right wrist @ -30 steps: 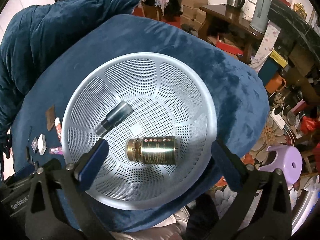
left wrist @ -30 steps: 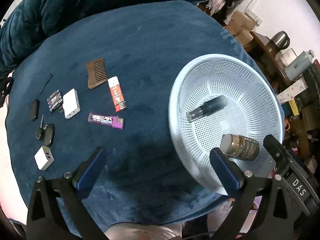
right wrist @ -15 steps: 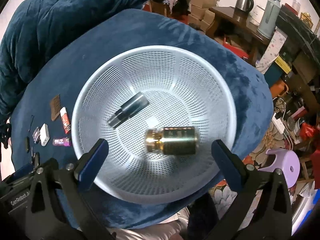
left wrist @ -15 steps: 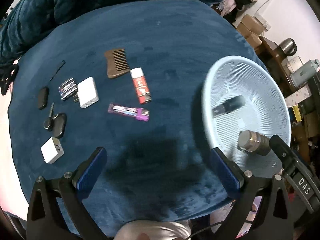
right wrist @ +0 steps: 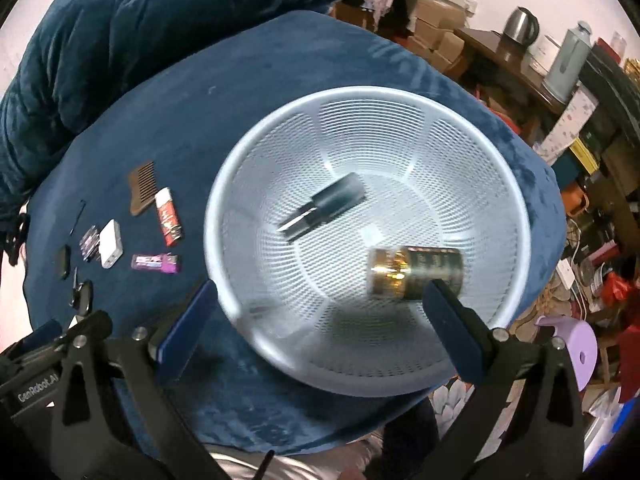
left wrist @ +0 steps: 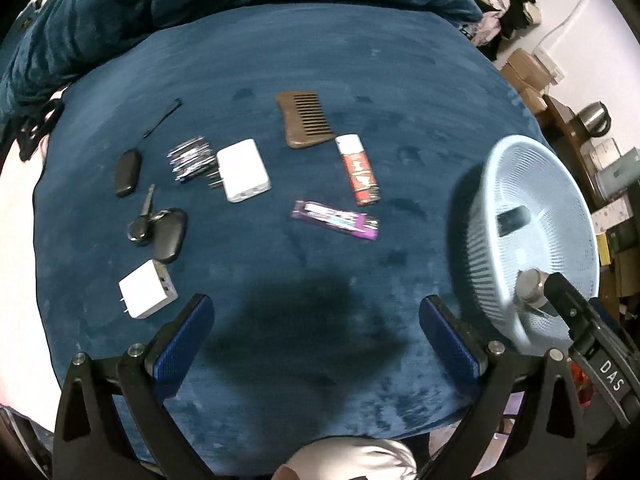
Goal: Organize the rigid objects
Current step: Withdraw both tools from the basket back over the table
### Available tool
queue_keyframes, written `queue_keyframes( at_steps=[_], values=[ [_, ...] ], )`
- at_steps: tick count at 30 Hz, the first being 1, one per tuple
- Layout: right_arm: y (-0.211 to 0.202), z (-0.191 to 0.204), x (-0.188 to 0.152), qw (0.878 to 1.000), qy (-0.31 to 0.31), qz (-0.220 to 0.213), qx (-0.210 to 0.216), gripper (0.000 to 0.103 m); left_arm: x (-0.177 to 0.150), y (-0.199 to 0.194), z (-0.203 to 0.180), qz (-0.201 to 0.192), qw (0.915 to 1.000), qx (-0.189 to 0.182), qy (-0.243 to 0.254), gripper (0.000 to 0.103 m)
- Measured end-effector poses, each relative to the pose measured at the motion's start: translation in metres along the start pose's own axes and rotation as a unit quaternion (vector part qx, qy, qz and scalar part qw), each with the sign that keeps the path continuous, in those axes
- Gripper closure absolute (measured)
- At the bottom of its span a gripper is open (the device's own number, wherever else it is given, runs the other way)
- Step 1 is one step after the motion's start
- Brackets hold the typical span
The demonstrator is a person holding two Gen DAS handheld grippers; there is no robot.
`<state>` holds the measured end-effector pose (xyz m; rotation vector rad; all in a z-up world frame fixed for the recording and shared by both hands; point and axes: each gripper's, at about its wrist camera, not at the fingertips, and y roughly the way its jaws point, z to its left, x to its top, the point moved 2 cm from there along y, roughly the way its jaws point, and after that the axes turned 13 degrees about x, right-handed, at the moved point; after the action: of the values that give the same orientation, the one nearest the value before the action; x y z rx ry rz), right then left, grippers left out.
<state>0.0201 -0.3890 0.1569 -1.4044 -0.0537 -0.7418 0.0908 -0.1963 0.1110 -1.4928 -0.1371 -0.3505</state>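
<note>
So the pale blue basket point(right wrist: 472, 152) sits at the right end of the bench point(left wrist: 320, 60), which is covered in dark blue velvety cloth. Two things are lying on their sides inside it: a dark spray bottle point(right wrist: 324, 210) toward the far-left of the bowl, and a brown jar with a gold lid point(right wrist: 416, 268) nearer, just right of the middle. They're apart, not touching.

Everything else is spread out on the cloth left of the basket. Closest to it are the purple lighter point(left wrist: 335, 220) and the red-and-white lighter point(left wrist: 358, 170), with a brown wooden comb point(left wrist: 306, 124) just beyond them. Further left there's a white power adapter point(left wrist: 243, 170) right beside a blurry striped packet point(left wrist: 191, 158), then a black oval fob point(left wrist: 128, 172), a car key point(left wrist: 162, 228), and a small white charger cube point(left wrist: 147, 289) nearest the bench edge. A thin black hairpin point(left wrist: 162, 118) lies far-left.

The left tongs point(left wrist: 316, 340) are spread wide and empty, hovering over bare cloth near the front edge. The right tongs point(right wrist: 316, 316) are also wide and holding nothing, up over the near side of the basket, with the right finger overlapping the jar in view. The basket shots are a bit motion-blurred.
</note>
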Motion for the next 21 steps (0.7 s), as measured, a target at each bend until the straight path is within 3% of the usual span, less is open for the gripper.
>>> queue_keyframes(
  at_steps=[21],
  values=[
    [0.017,0.082,-0.010,0.997,-0.076,0.010,0.018,0.000,-0.012,0.034,0.085,0.021,0.9977,0.014,-0.063,0.000]
  ],
)
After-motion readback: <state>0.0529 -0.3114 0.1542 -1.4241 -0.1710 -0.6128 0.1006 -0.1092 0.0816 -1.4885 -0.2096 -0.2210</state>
